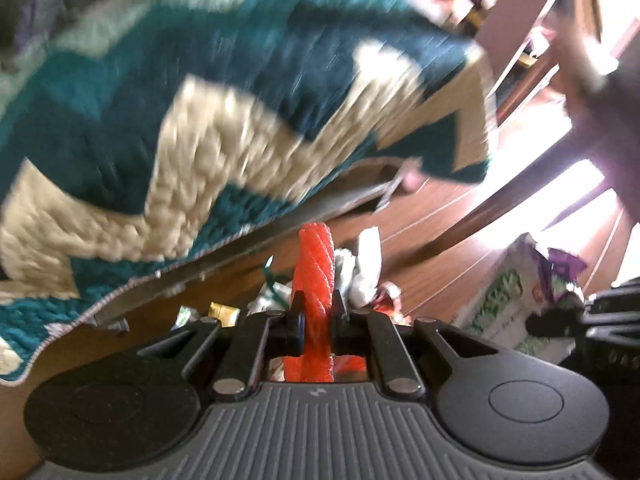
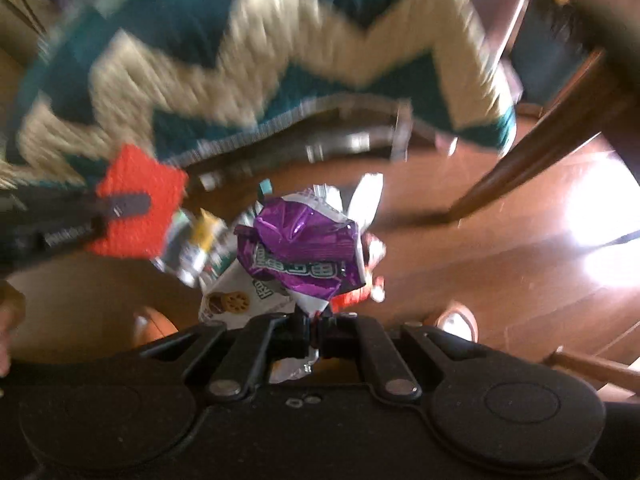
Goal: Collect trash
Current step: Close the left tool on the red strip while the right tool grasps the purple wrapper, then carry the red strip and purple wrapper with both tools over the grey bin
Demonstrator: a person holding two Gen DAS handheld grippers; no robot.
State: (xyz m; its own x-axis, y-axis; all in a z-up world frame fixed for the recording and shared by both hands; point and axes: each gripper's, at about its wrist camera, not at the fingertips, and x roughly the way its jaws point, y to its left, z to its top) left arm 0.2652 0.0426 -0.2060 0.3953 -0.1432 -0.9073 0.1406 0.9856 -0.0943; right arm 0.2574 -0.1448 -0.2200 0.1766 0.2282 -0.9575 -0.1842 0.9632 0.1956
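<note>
1. Right now a crumpled purple wrapper [image 2: 304,252] is pinched in my right gripper [image 2: 316,330], above the wooden floor [image 2: 500,264].
2. My left gripper's [image 1: 316,312] orange pads [image 1: 316,272] are pressed together, holding nothing I can make out.
3. More wrappers [image 2: 200,244] lie below, near the zigzag rug [image 2: 280,60].

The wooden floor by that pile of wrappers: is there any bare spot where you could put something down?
Yes. Right of the wrapper pile, the wooden floor lies bare out to the dark chair leg and the sunlit patch. Bare floor also shows at lower left. It is crowded between the pile and the teal zigzag rug, where the left gripper reaches in.
</note>
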